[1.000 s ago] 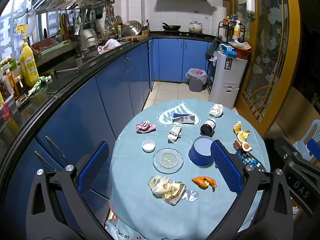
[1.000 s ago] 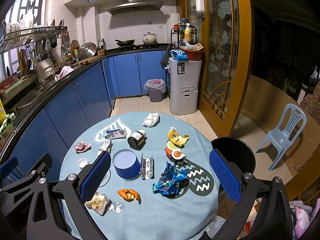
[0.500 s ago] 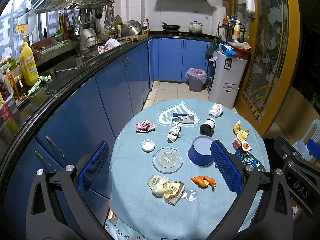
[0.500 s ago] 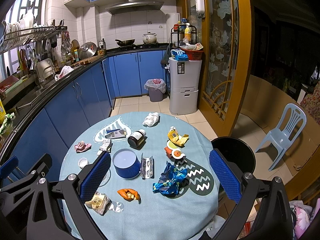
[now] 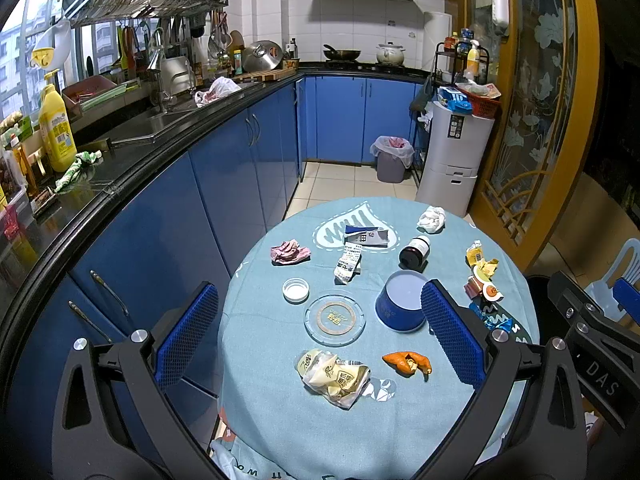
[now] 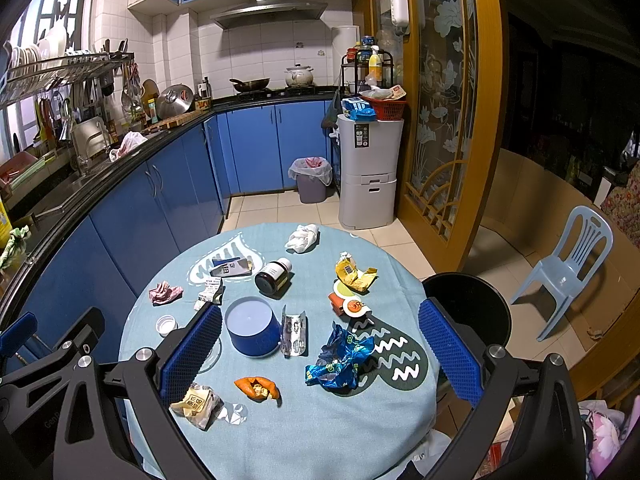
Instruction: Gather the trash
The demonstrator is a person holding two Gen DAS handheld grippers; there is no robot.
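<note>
Blue kitchen cabinets curve behind a round surface (image 6: 360,440) under a pale blue cloth, strewn with trash; a black bin (image 6: 472,308) stands just beside its right edge. Nearest lie a cream snack wrapper (image 5: 332,376), an orange peel scrap (image 6: 256,388) and a crumpled blue foil wrapper (image 6: 340,364); farther off sit a foil blister pack (image 6: 294,336), a pink wad (image 5: 289,252), a white tissue (image 6: 302,238) and yellow wrappers (image 6: 354,274). These look light, soft and crushable; the foil probably slips and springs back, so pinching a raised fold through its bulk should hold better than an edge; the peel looks limp and possibly moist. An overturned blue bowl (image 6: 252,332) and a dark jar (image 6: 274,276) look rigid and heavier.

The left gripper (image 5: 320,336) and the right gripper (image 6: 320,354) hover above the near edge, tilted down toward the litter; both sets of fingers stand wide apart, holding nothing.
</note>
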